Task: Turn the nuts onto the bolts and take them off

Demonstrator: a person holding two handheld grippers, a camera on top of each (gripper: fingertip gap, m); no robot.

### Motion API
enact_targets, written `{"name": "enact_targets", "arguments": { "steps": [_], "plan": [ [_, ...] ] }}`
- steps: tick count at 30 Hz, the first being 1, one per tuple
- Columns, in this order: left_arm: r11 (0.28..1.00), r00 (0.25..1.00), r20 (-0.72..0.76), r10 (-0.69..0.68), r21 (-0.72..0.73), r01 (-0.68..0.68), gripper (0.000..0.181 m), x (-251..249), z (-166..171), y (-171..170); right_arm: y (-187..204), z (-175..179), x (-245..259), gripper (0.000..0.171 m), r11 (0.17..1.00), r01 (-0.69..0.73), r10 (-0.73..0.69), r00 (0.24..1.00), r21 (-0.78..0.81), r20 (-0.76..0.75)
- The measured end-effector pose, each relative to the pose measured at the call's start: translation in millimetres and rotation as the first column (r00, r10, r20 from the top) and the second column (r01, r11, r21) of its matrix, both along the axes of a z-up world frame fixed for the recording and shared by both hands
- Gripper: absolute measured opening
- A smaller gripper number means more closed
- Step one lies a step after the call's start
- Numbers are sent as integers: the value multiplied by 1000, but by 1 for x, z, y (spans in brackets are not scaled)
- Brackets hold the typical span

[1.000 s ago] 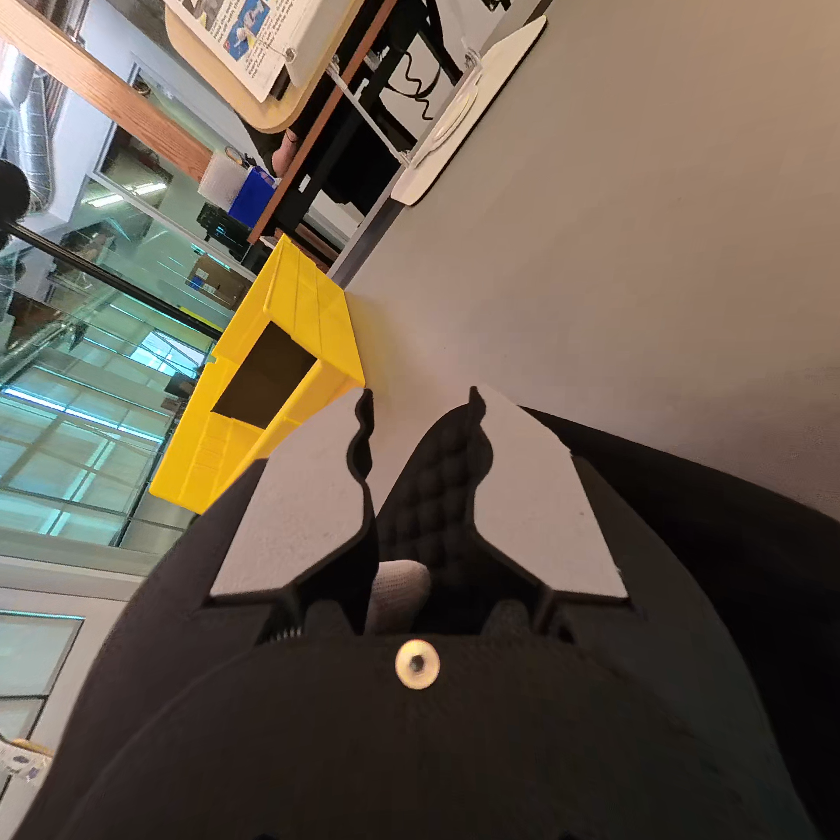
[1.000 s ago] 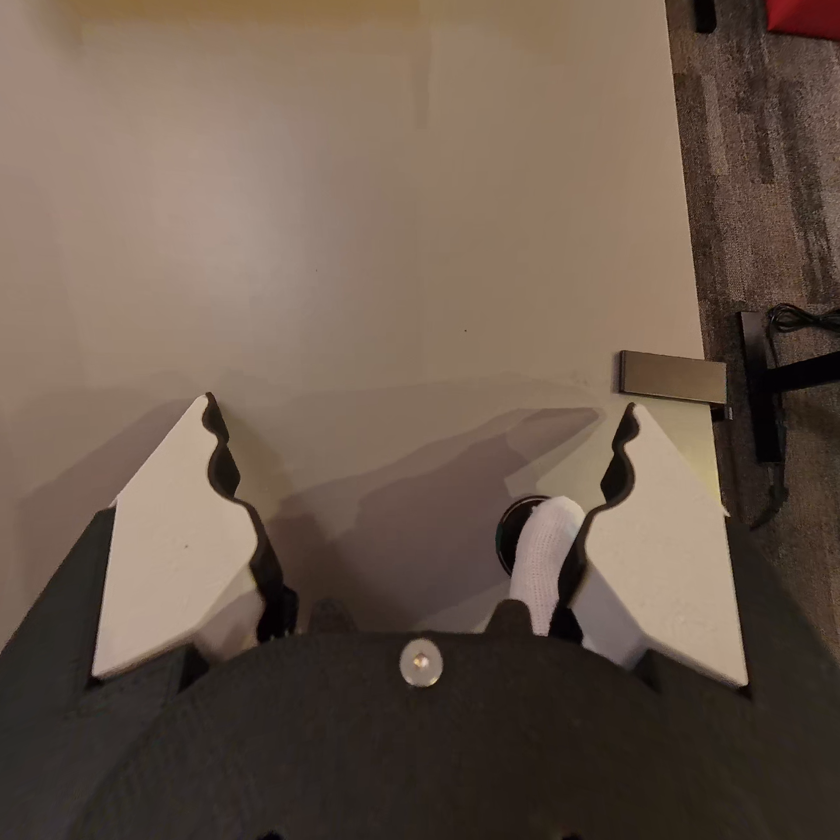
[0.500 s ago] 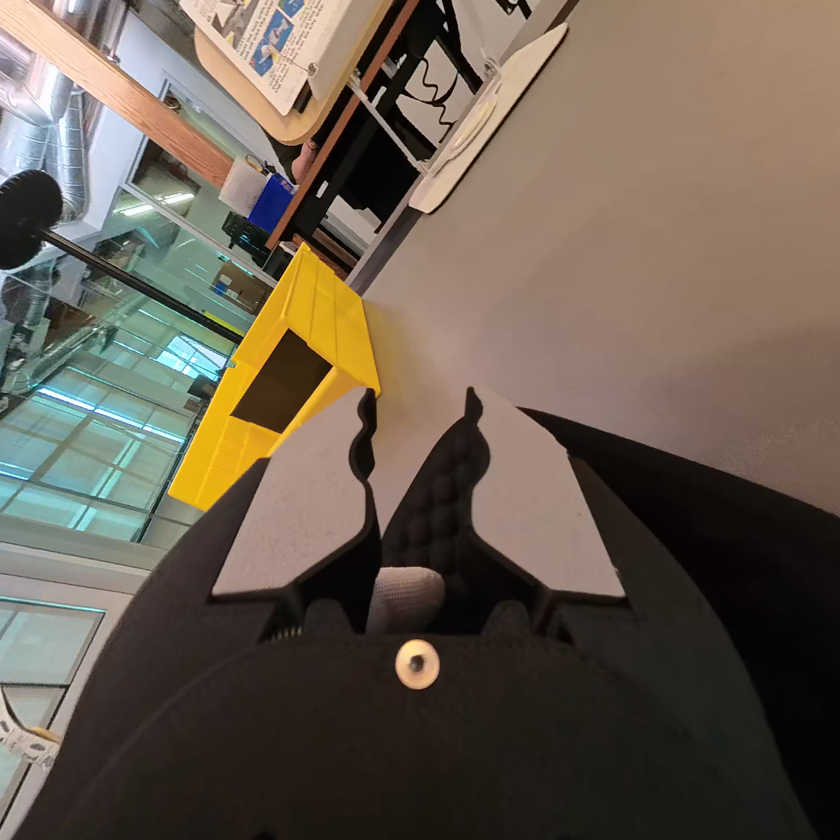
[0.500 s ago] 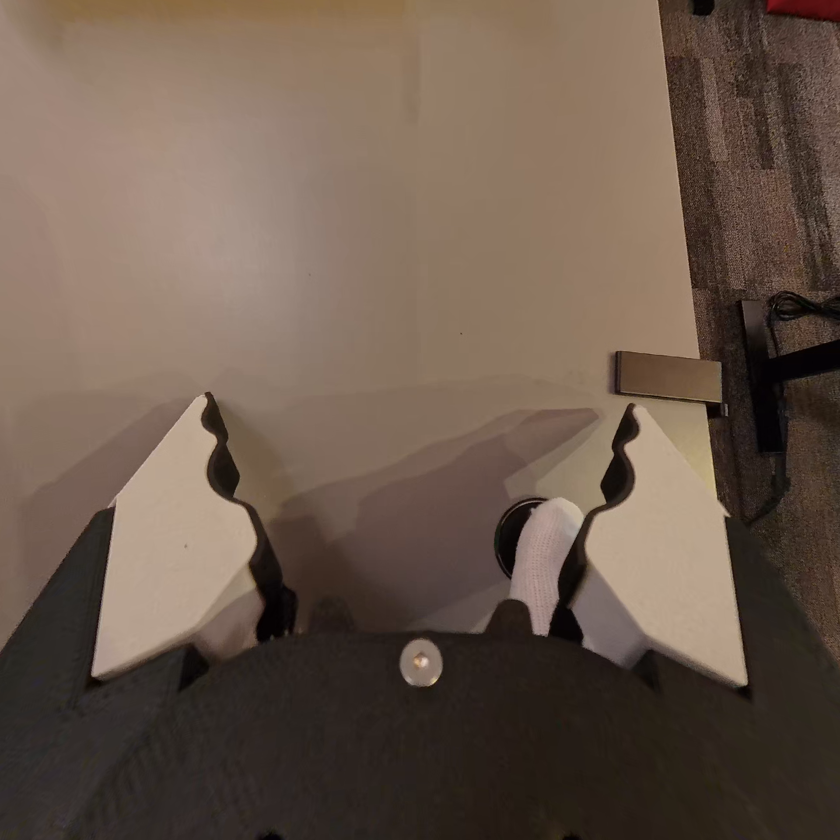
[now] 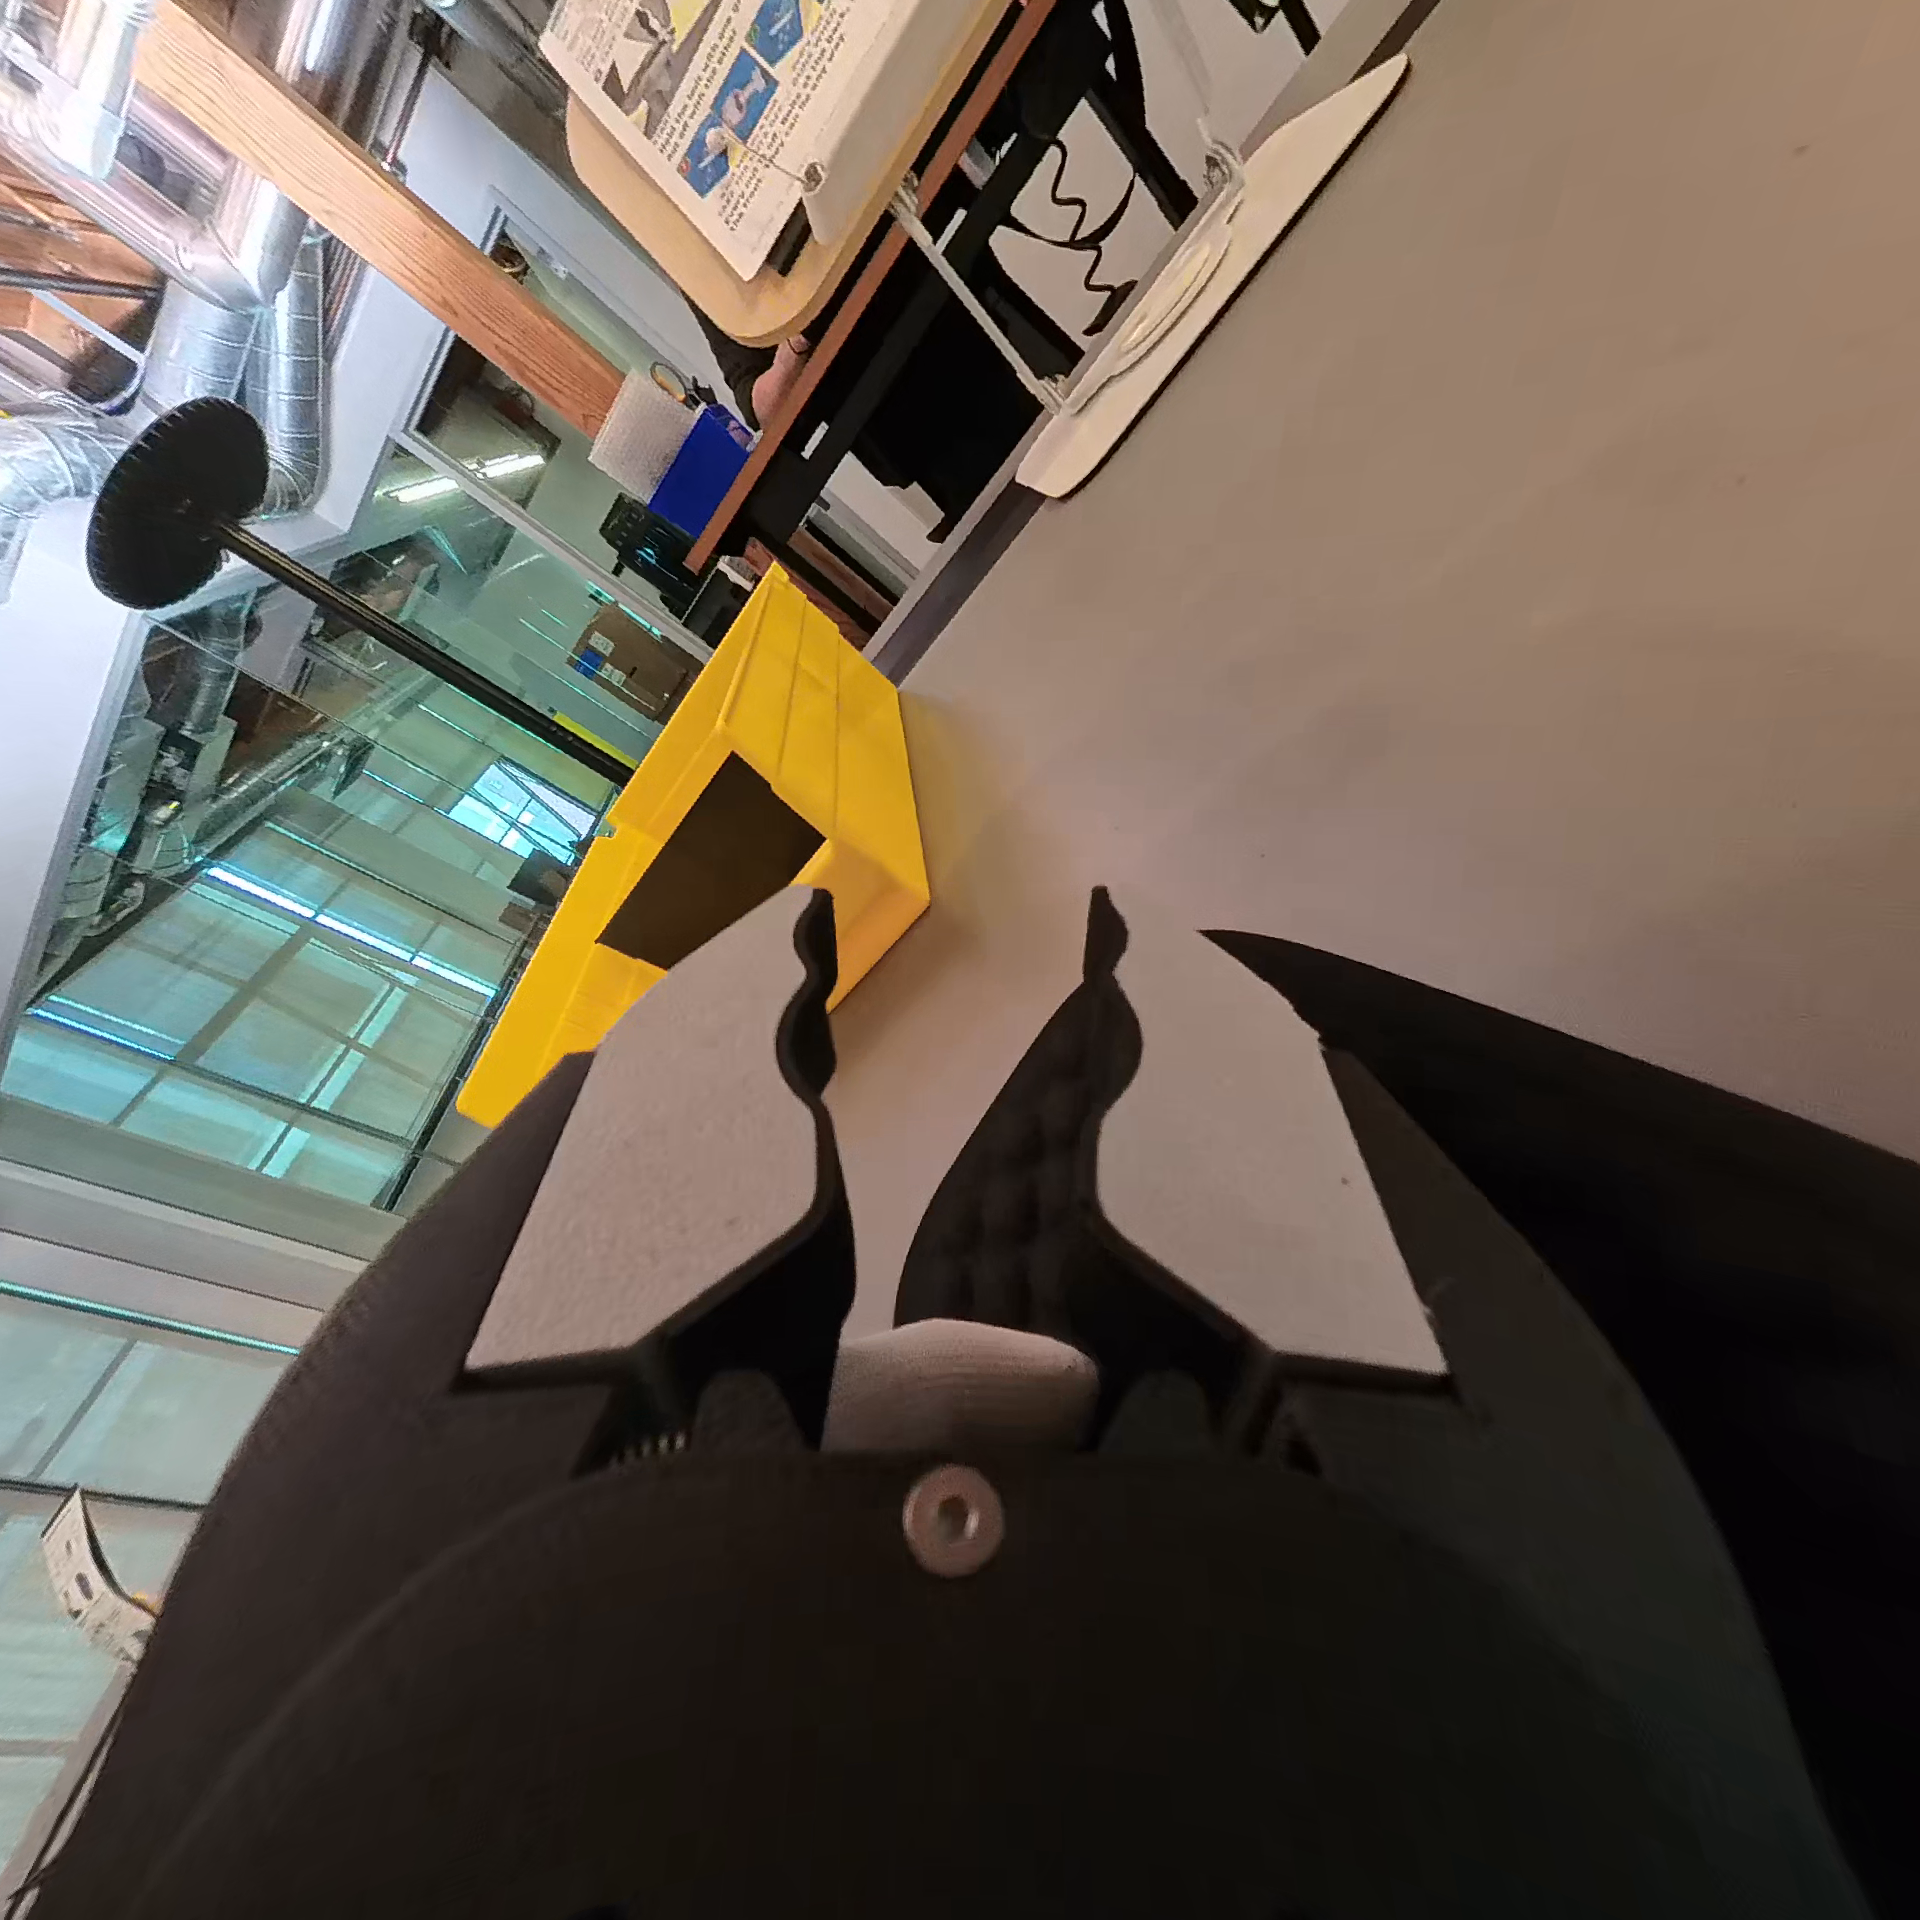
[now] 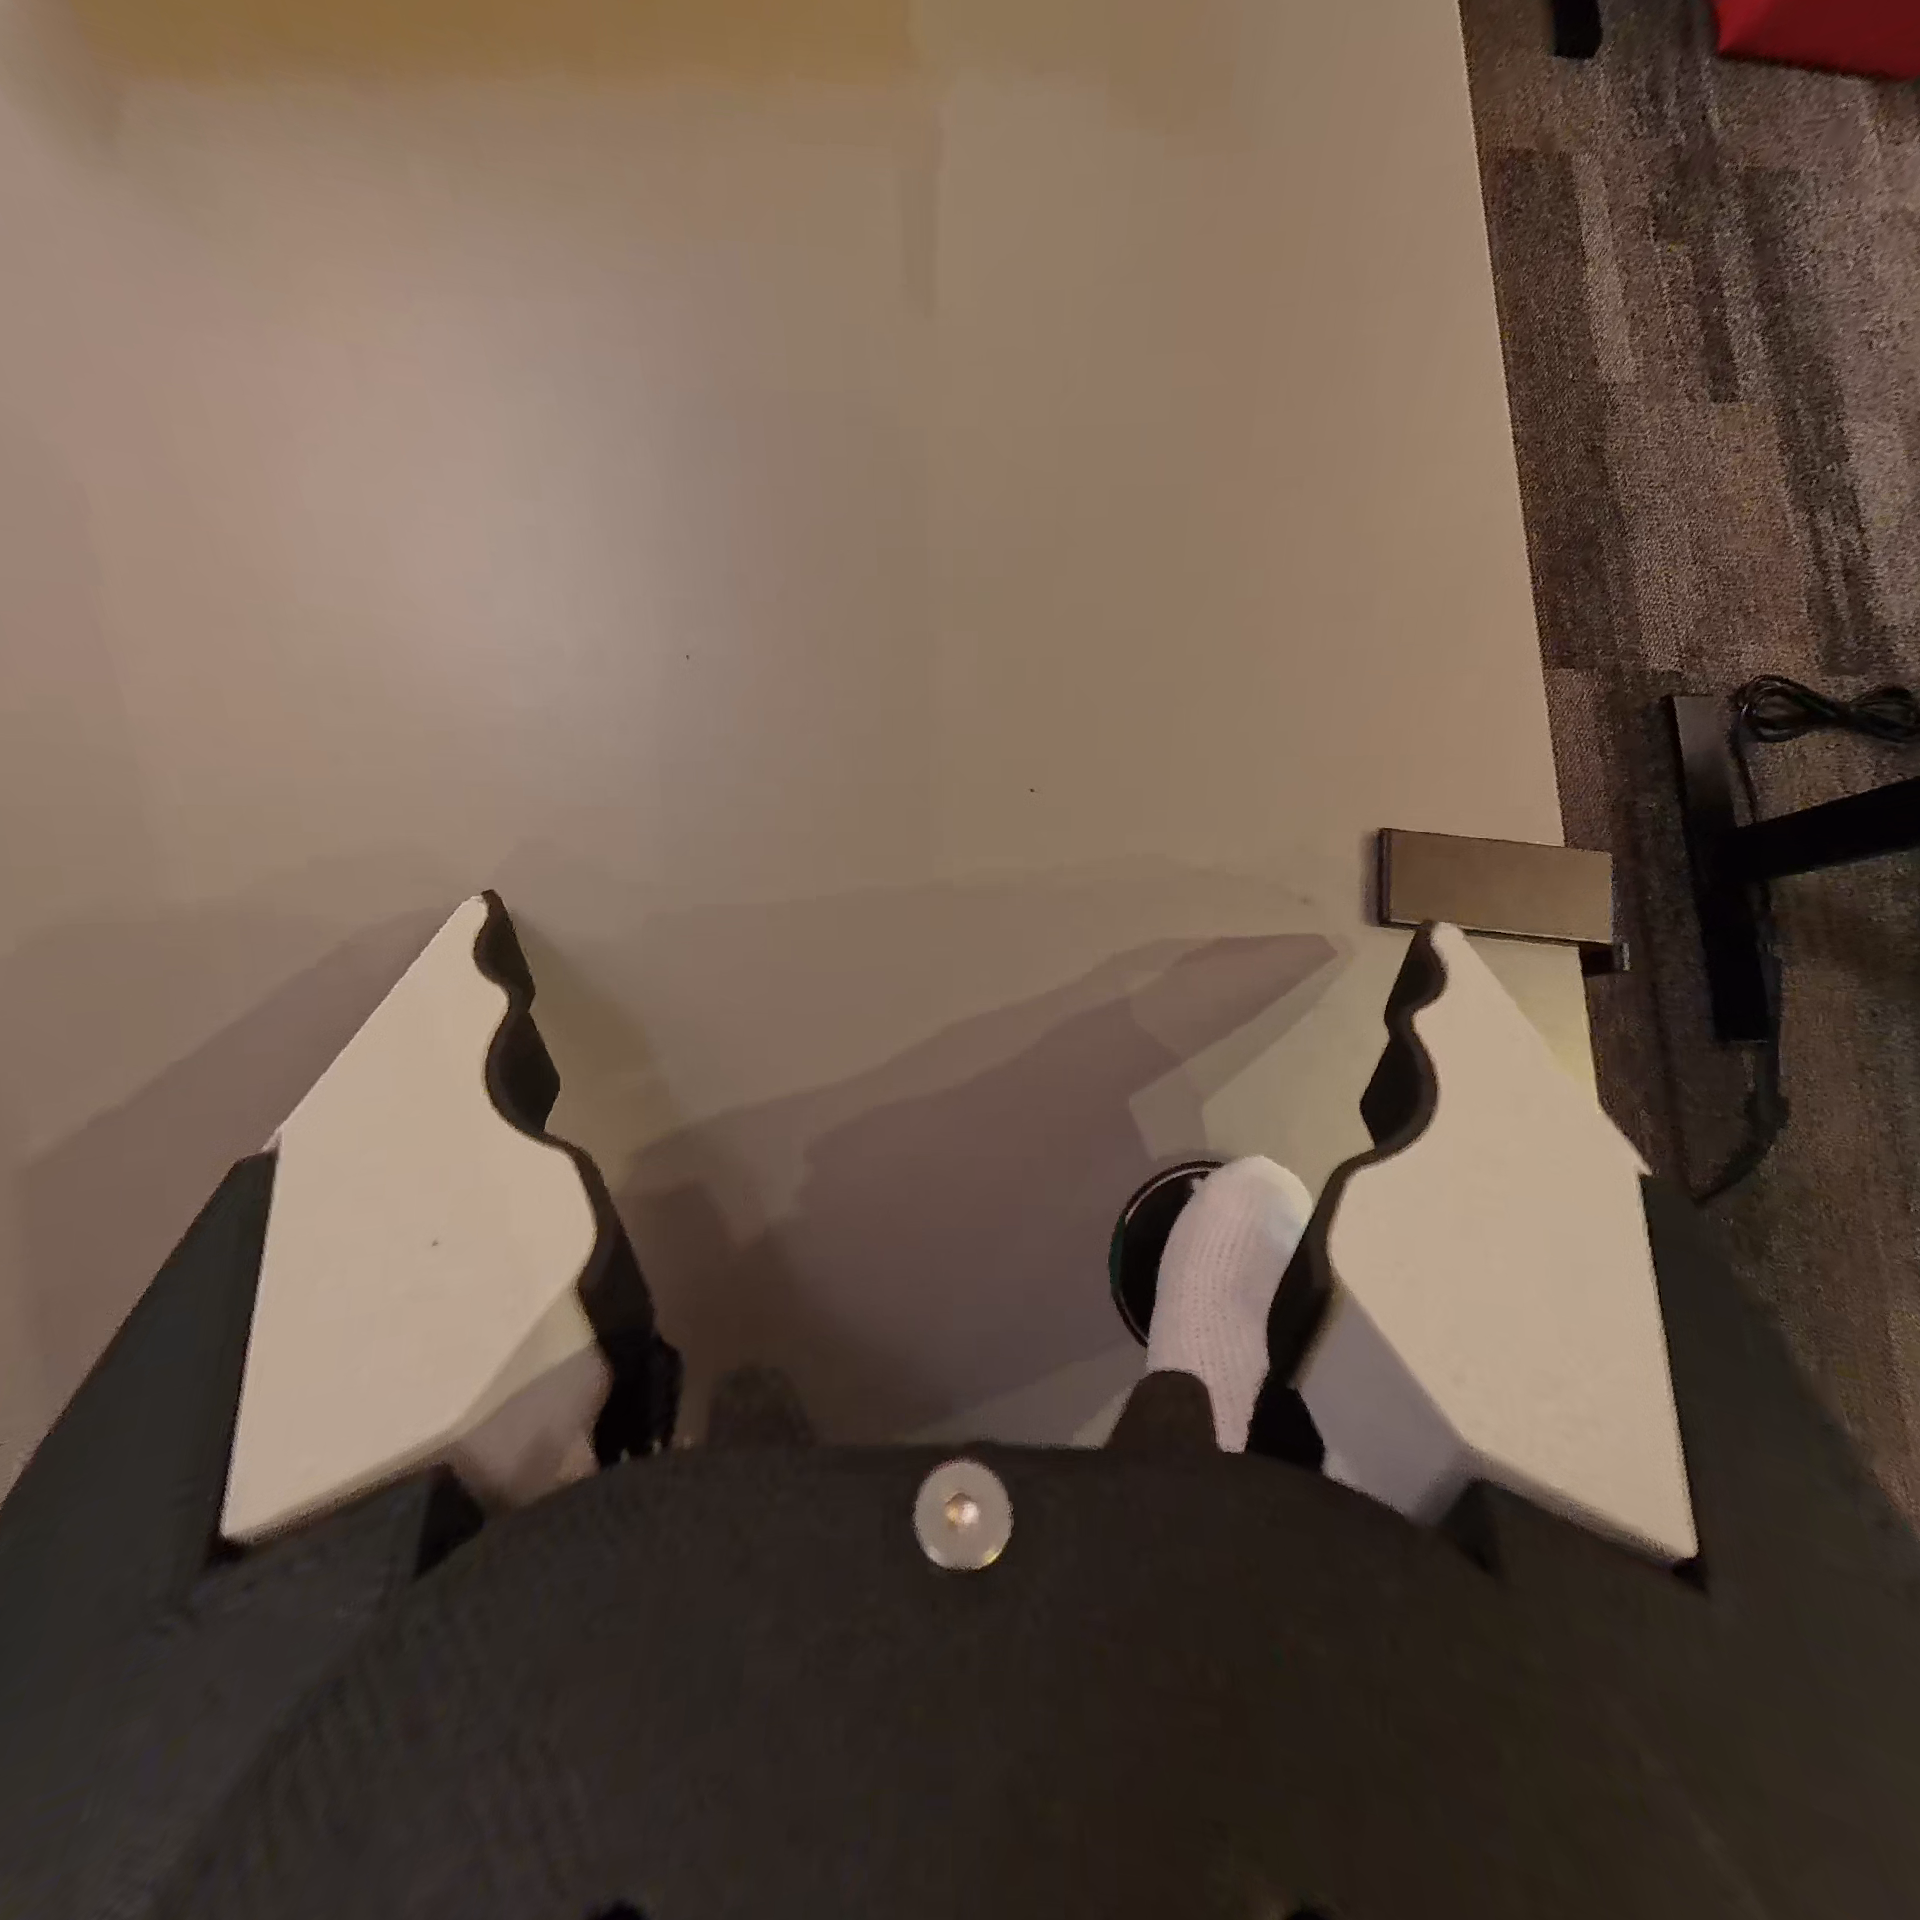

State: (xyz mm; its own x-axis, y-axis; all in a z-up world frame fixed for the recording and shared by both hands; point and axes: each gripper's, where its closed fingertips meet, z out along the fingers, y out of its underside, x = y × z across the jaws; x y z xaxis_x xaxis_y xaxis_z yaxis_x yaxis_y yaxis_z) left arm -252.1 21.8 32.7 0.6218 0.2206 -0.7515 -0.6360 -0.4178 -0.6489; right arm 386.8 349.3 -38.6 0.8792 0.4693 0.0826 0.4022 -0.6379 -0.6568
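Note:
No nut or bolt shows in either view. My left gripper [image 5: 956,914] is open and empty; its view is rolled sideways, with the grey table [image 5: 1455,675] on the right. It points at a yellow bin [image 5: 831,748] standing at the table's edge. My right gripper [image 6: 961,920] is wide open and empty, looking down on the beige table top [image 6: 727,520]. A white-gloved finger [image 6: 1216,1278] shows by its right finger and partly hides a dark round thing [image 6: 1138,1231] on the table. A gloved finger [image 5: 966,1382] also shows behind the left jaws.
A white flat board [image 5: 1216,281] lies at the table's far edge in the left wrist view. A black bulk [image 5: 1662,1299] lies right of the left gripper. A dark flat bar [image 6: 1496,883] sits at the table's right edge, with carpet floor [image 6: 1714,416] and cables beyond.
My left gripper's jaws have opened wider and its view has swung, so the yellow bin sits more to the right. The right gripper has stayed open and almost still.

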Motion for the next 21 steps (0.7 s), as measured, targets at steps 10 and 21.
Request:
{"name": "enact_targets", "arguments": {
  "steps": [10,21],
  "plan": [
    [1000,1000,-12,-5,-9,5,45,2,-14,-1,0,-10,0,150,999,-30,30,1000,41,-2],
    [1000,999,-32,-31,-5,31,42,10,-28,-5,0,-22,-1,146,995,-52,52,999,83,1]
  ]
}}
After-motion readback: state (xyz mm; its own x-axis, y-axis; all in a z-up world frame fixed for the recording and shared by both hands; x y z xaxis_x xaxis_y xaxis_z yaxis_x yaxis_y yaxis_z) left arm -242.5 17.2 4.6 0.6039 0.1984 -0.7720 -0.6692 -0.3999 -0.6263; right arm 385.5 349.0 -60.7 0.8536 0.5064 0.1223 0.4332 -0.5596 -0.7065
